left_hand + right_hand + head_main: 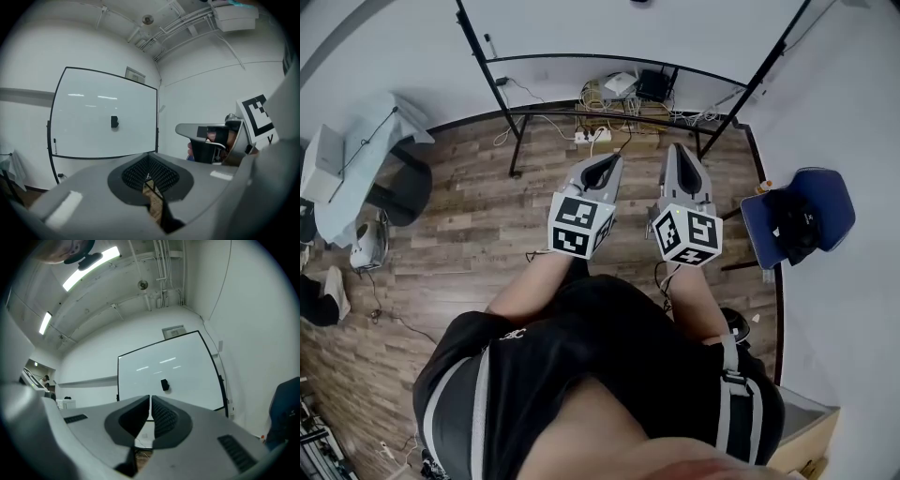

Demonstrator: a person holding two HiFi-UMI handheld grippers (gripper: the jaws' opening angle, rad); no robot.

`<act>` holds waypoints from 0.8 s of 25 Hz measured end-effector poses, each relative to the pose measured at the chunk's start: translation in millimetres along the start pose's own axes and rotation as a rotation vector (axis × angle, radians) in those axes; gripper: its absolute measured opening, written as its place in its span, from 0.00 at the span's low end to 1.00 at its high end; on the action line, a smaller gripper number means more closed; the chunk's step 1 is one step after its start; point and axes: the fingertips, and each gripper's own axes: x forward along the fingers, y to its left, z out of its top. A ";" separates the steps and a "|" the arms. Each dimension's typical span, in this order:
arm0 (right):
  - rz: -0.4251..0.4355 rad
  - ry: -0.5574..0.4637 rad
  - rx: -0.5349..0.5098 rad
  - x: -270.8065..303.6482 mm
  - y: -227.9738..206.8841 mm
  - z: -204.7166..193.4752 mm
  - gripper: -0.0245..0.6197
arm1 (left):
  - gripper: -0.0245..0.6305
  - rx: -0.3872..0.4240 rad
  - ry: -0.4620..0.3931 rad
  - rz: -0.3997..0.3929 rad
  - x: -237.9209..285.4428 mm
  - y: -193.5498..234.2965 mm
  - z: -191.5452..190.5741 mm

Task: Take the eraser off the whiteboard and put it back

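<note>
A small black eraser sticks to the middle of the whiteboard, which stands some way ahead on a black frame. The right gripper view shows the same eraser just above the jaw tips, far off. My left gripper is shut with nothing in it, and my right gripper is shut and empty too. In the head view the left gripper and the right gripper are held side by side over the wood floor, both pointing at the whiteboard's foot. Neither touches the board.
Cables and power strips lie on the floor under the board. A blue chair with a black bag stands at the right, a cloth-covered table at the left. A marker hangs at the board's lower left edge.
</note>
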 end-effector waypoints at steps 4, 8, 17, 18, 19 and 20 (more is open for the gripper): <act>0.006 -0.004 -0.028 33.0 -1.7 -7.7 0.05 | 0.05 0.005 -0.007 -0.011 25.4 25.0 -3.1; 0.005 0.014 -0.024 72.0 -6.0 -18.8 0.05 | 0.05 -0.020 -0.023 -0.014 55.9 58.4 2.6; -0.024 0.045 -0.040 171.4 -20.0 -29.7 0.05 | 0.05 -0.034 -0.014 -0.046 128.2 125.8 19.3; -0.028 0.048 -0.042 184.8 -19.7 -30.2 0.05 | 0.05 -0.034 -0.017 -0.047 135.5 136.9 23.8; -0.030 0.052 -0.043 198.6 -19.1 -30.8 0.05 | 0.05 -0.034 -0.019 -0.047 142.9 148.4 28.2; -0.032 0.055 -0.044 212.5 -18.3 -31.5 0.05 | 0.05 -0.034 -0.021 -0.047 150.2 160.0 32.4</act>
